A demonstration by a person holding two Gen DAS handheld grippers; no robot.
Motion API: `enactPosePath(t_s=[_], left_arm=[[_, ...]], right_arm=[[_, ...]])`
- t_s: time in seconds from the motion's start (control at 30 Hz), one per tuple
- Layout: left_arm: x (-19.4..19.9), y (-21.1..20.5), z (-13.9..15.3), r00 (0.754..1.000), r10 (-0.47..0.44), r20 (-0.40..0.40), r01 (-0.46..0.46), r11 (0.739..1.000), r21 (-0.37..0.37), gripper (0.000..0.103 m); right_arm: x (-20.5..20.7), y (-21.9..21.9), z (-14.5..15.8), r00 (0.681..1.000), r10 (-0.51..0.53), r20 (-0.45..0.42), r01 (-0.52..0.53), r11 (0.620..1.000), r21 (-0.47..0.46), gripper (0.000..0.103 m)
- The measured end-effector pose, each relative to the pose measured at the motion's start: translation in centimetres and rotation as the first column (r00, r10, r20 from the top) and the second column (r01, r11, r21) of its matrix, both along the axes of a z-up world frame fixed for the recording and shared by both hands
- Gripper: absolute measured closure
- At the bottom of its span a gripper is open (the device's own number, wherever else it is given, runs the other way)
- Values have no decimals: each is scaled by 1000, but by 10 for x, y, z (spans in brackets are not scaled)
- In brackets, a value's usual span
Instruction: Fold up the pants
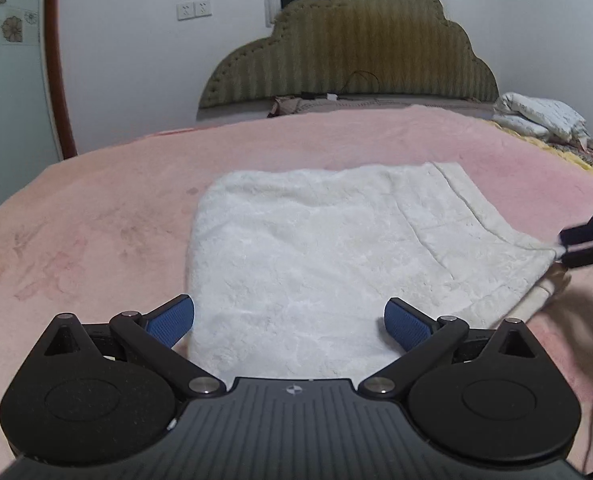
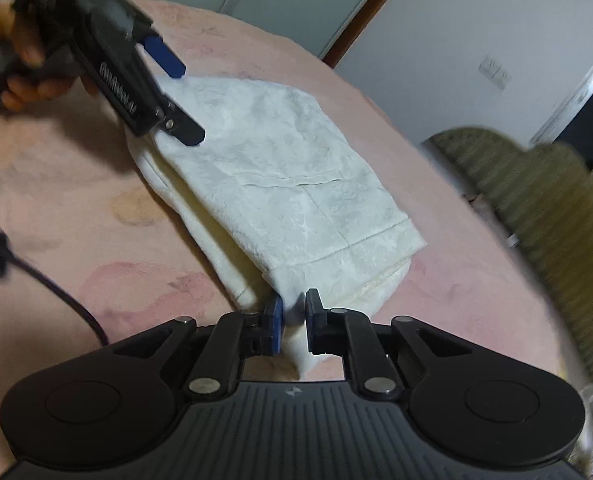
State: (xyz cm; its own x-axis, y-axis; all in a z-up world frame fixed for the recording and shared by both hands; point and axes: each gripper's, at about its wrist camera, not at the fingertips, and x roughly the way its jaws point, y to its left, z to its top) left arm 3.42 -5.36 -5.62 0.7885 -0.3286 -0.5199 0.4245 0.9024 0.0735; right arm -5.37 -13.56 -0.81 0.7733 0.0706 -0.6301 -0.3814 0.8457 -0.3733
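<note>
Pants (image 1: 328, 248): white, partly folded, flat on the pink bed (image 1: 96, 208).
Right gripper (image 2: 294, 320): we pinch their near corner.
Left gripper (image 1: 288, 320): jaws wide, empty, over the opposite end.

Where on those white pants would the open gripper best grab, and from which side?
Probably the near left corner of the white pants, approached from the near edge. The left gripper hangs open right there, and the layered edge lies flat on the pink blanket, so one finger could slide under it. The right gripper already pinches the opposite corner.
</note>
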Motion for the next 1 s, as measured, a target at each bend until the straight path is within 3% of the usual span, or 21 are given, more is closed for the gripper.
enactPosePath(t_s=[0.1,0.2,0.27,0.33,0.4,0.47,0.53,0.57,0.67,0.77,0.83,0.9,1.0], left_arm=[[4,-1,1,999,0,-43,-2,999,-51,0],[0,-12,-5,998,-8,-57,6,999,-37,0],[-7,-18,-8,1000,-17,-13,17,1000,16,0],[-9,-19,-7,1000,-24,-2,24,999,26,0],[-7,-16,-6,1000,-17,-15,17,1000,17,0],[-6,-14,-3,1000,-1,-12,1,1000,10,0],[-6,-12,0,1000,15,10,-15,1000,7,0],[-5,-11,3,1000,21,21,-21,1000,7,0],[0,-4,8,999,37,32,-37,999,7,0],[15,11,10,998,60,17,-60,998,-12,0],[31,28,9,997,73,-32,-75,995,-58,0],[56,48,5,986,61,-154,-84,985,-150,1],[94,73,-7,932,-25,-363,-102,939,-327,1]], right_arm=[[-3,-20,27,990,-86,109,62,976,209,90],[17,-22,26,981,-146,129,89,925,370,90],[38,-16,11,984,-167,65,127,906,404,90],[56,-10,-12,985,-168,-35,169,916,363,90],[54,-8,-29,984,-171,-39,174,925,337,89],[48,-22,-24,975,-216,-55,218,871,439,89],[38,-37,-15,965,-261,-16,232,830,507,87],[36,-46,-13,957,-291,-13,251,799,547,78],[37,-83,-17,914,-396,-82,356,689,631,22],[43,-105,-32,905,-392,-165,397,640,658,21],[47,-114,-44,905,-359,-227,411,602,685,21],[52,-121,-50,914,-312,-261,399,568,719,21],[61,-128,-54,927,-239,-290,374,514,772,21]])
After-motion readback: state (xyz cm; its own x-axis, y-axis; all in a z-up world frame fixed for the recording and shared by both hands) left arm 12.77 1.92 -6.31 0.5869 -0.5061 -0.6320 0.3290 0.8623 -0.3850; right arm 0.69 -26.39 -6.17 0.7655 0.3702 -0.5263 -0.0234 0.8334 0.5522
